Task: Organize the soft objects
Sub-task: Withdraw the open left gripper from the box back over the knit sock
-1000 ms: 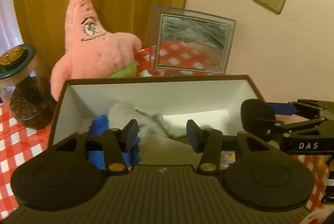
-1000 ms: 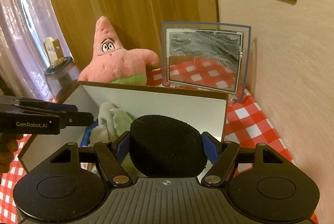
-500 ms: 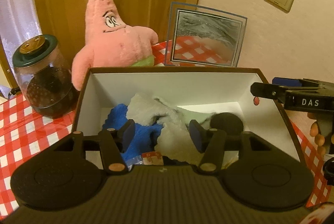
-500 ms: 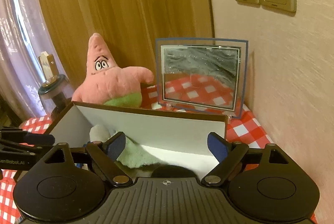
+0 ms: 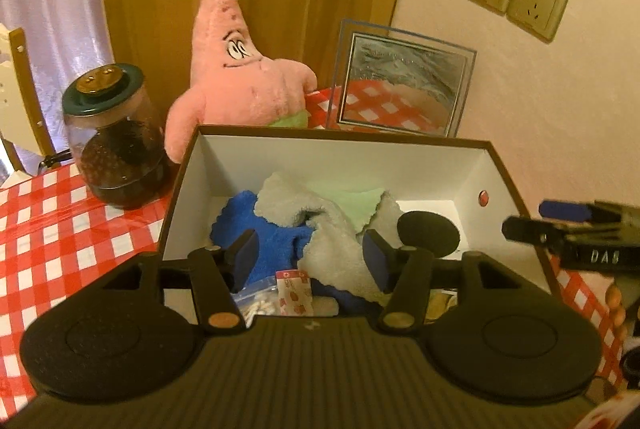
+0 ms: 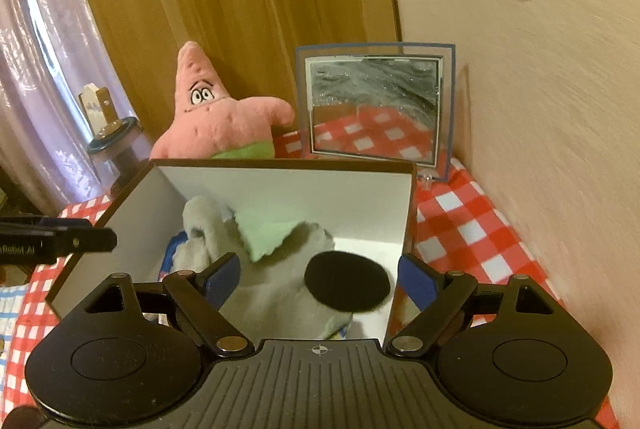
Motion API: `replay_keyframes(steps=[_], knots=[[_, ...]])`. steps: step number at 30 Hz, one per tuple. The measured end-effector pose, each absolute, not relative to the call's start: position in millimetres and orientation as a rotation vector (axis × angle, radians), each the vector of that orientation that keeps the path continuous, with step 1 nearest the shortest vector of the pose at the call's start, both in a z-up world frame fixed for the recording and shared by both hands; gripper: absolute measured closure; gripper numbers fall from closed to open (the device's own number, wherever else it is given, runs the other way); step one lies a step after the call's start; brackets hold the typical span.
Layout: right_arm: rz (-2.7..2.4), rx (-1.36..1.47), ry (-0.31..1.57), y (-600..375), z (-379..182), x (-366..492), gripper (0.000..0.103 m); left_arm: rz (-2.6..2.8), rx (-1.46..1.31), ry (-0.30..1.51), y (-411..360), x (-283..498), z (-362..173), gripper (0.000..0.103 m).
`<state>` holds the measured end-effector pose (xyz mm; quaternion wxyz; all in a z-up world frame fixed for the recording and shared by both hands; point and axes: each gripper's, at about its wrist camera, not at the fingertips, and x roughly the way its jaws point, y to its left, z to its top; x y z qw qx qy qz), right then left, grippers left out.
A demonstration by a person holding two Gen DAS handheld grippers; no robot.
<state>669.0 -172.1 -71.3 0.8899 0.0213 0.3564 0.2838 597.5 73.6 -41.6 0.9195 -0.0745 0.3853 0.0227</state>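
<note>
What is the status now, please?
Both jaws open, nothing held. Black sponge lies in box beside the cloths. Pink plush outside, behind box. Nothing blocking.

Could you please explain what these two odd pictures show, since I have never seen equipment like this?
A person holds a two-fingered gripping tool in each hand, and a wide-angle camera on each tool looks out along its fingers. One picture comes from the left gripper, the other from the right gripper. Both hang open over a box on a red checked tablecloth, and neither holds anything. In the box lie a grey cloth, a green cloth, a blue cloth and a black sponge. Behind it stand a pink plush star, a jar and a picture frame.
</note>
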Motion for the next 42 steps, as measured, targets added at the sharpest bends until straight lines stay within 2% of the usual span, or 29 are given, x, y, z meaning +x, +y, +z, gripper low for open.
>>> replay_keyframes(steps=[25, 42], knots=[[0.466, 0.173, 0.647, -238, -23, 573, 0.017, -0.006, -0.110, 0.661, 49, 491, 15, 0.048], [0.337, 0.284, 0.646, -247, -17, 454, 0.018, 0.003, -0.112, 0.669, 115, 388, 3, 0.048]])
